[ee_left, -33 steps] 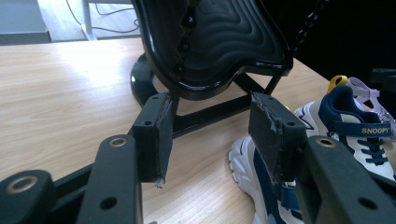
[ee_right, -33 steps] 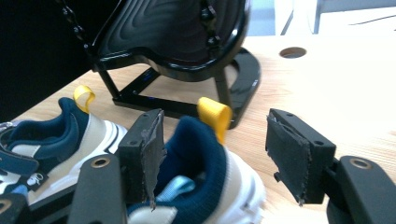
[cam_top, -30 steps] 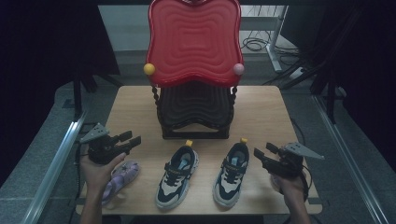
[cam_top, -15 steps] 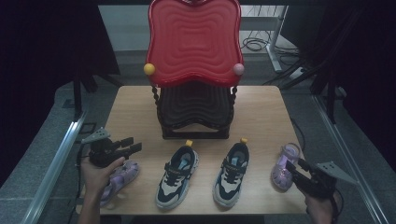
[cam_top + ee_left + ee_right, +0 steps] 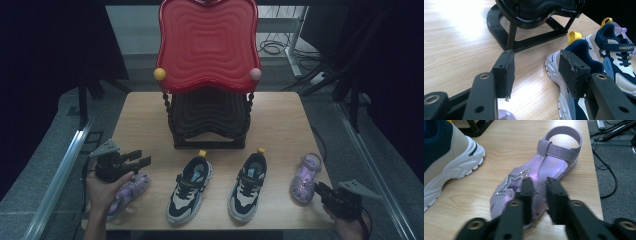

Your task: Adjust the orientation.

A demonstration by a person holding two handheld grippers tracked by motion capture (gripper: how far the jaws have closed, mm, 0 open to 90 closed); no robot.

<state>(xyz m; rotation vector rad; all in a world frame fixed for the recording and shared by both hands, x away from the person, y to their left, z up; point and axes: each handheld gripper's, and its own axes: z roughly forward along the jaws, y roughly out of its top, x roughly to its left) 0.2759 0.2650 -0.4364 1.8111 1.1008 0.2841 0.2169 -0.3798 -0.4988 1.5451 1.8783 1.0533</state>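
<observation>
Right gripper (image 5: 537, 182) jaws had just been closing over the purple sandal (image 5: 541, 173) toe, nothing pinched between them. Light, flexible, glossy; grip the strap. Left gripper (image 5: 536, 68) jaws stood open, empty.

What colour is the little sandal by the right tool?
Shiny purple, with a sparkly silver star on the sandal. The right gripper view shows it best.

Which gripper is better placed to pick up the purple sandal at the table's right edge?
Right. The right gripper hangs over that sandal's toe, jaws nearly closed; the left gripper is across the table.
</observation>
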